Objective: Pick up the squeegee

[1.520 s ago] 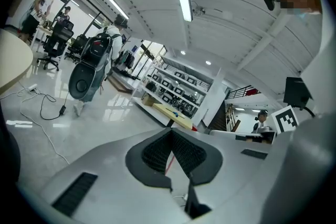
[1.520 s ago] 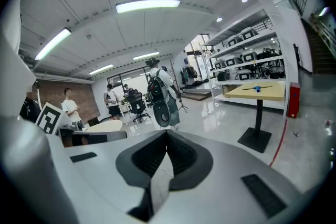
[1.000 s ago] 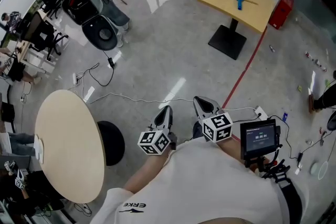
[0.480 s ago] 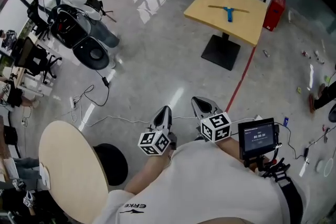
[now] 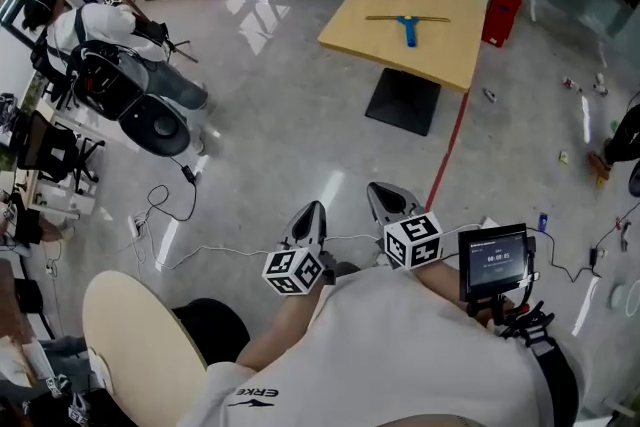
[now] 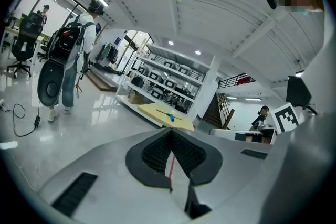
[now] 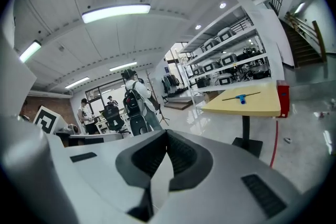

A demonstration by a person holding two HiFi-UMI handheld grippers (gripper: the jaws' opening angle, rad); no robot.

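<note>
The squeegee (image 5: pixel 407 20), a blue handle on a long thin bar, lies flat on a square yellow table (image 5: pixel 445 55) far ahead across the floor. It shows small in the left gripper view (image 6: pixel 170 116) and the right gripper view (image 7: pixel 241 97). Both grippers are held close to the person's chest, side by side and pointing toward that table. My left gripper (image 5: pixel 312 212) is shut with nothing in it, its pads meeting at the tip (image 6: pixel 171 131). My right gripper (image 5: pixel 385 195) is shut and empty as well (image 7: pixel 167 134).
A red floor line (image 5: pixel 447 155) runs from the grippers toward the table's black base (image 5: pixel 403 101). A person with a backpack (image 5: pixel 110 65) stands at the left. A round beige table (image 5: pixel 140 355) is near left, cables (image 5: pixel 190 215) trail on the floor, and a red box (image 5: pixel 500 8) and shelving stand behind the table.
The yellow table with the squeegee has come nearer and lower in the head view, and the round table has slid down and left. Both grippers stay shut in front of the chest.
</note>
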